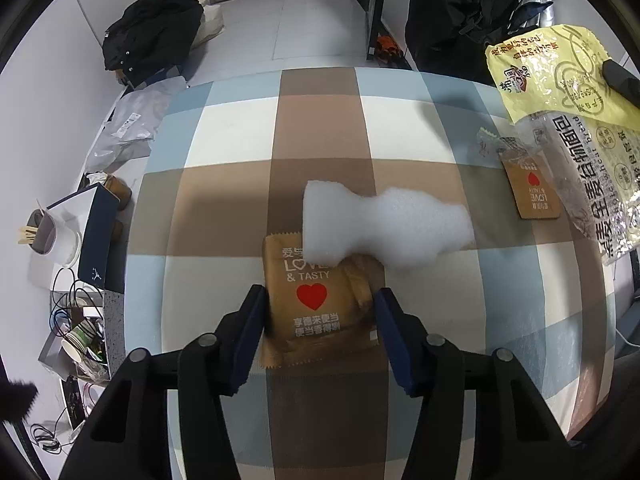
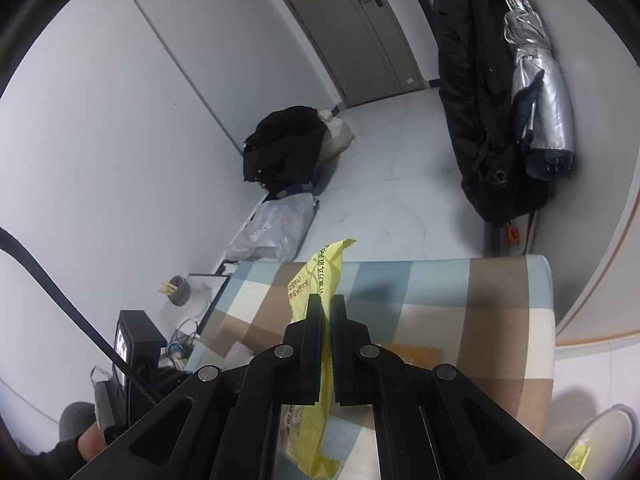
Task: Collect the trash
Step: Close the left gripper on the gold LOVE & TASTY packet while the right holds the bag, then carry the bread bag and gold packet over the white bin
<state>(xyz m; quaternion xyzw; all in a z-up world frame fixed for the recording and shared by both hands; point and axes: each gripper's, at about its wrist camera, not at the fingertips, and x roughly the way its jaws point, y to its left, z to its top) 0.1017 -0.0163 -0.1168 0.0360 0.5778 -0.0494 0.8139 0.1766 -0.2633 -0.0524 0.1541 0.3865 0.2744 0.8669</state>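
While straddling brown wrapper (image 1: 316,304) beneath foam (image 1: 380,228), left claw (image 1: 320,320) gapes wide; right claw (image 2: 326,312) pinching yellow bag (image 2: 316,280).

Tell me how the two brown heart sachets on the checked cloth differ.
The near sachet lies between the open left gripper; the far sachet lies off to the right, near the held yellow bag. The near one's text reads upright in the left wrist view; the far one's is upside down. White foam covers the near one's top; crumpled clear wrap covers the far one's. Both are brown with a red heart.
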